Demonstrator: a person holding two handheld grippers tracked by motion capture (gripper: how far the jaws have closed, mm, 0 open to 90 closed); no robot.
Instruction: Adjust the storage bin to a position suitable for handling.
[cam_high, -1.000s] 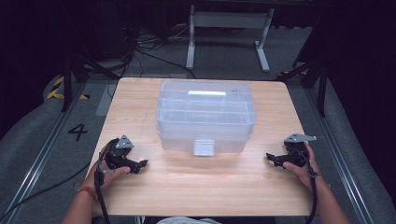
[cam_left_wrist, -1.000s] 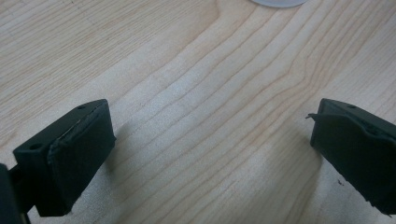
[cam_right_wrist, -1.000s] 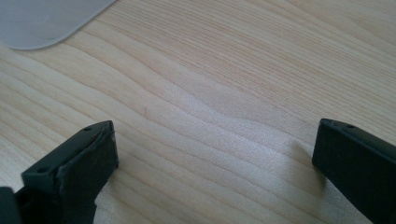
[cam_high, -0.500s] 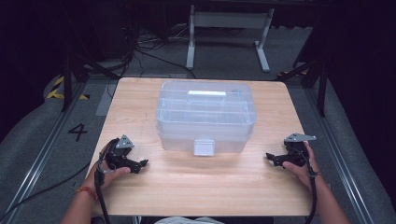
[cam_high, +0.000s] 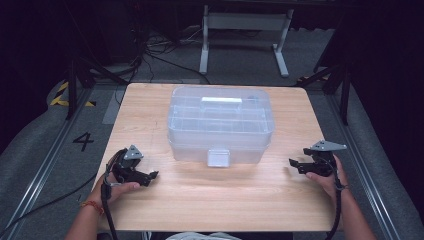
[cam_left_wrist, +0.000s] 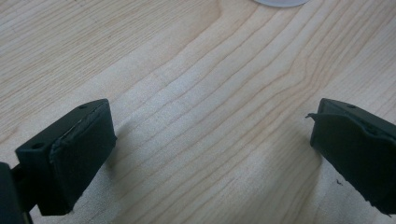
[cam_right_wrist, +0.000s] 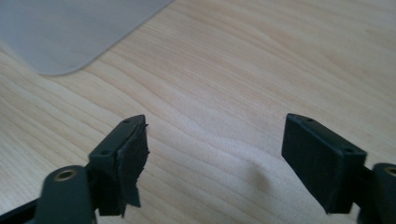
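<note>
A clear plastic storage box (cam_high: 220, 120) with a lid, a top handle and a front latch (cam_high: 218, 157) stands in the middle of the wooden table (cam_high: 215, 200). My left gripper (cam_high: 152, 175) rests low on the table, left of the box and apart from it, with its jaws wide open over bare wood (cam_left_wrist: 212, 135). To the right of the box, my right gripper (cam_high: 294, 164) points toward it. Its jaws have just been closing but still stand apart with nothing between them (cam_right_wrist: 215, 149). A corner of the box (cam_right_wrist: 65, 32) shows ahead of it.
The table's edges drop to a grey floor with rails on both sides. A metal stand (cam_high: 242, 30) and cables lie beyond the far edge. A floor mark "4" (cam_high: 82, 141) sits at the left. Bare wood runs along the front of the box.
</note>
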